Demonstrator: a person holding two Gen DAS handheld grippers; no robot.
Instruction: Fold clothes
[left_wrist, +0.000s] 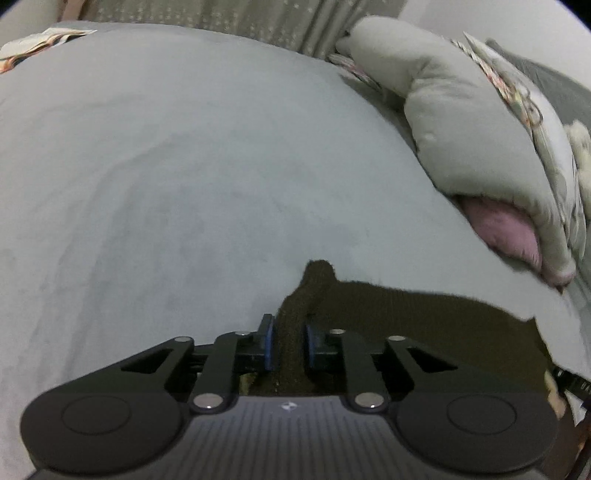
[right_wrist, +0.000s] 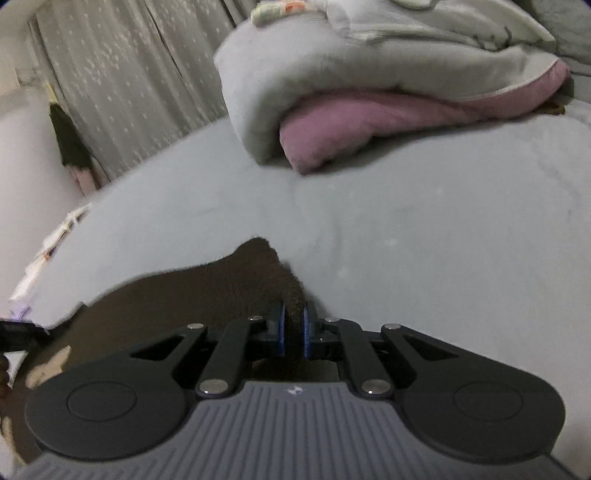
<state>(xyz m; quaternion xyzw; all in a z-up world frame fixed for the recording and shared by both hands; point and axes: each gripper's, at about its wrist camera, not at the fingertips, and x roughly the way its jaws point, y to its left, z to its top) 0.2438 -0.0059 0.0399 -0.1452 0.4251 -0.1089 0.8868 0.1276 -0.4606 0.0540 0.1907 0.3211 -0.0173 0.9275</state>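
Note:
A dark brown knitted garment (left_wrist: 406, 314) lies on the grey bed (left_wrist: 184, 166). My left gripper (left_wrist: 289, 341) is shut on a bunched edge of it, the cloth pinched between the blue pads and spreading to the right. In the right wrist view the same brown garment (right_wrist: 192, 291) spreads to the left, and my right gripper (right_wrist: 293, 332) is shut on another bunched edge of it. Both grippers hold the cloth low over the bed (right_wrist: 424, 240).
A rolled grey quilt with pink lining (left_wrist: 480, 147) lies along the right of the bed; it also shows at the back in the right wrist view (right_wrist: 351, 103). Patterned curtains (right_wrist: 122, 74) hang behind. Papers (right_wrist: 55, 240) lie at the bed's left edge.

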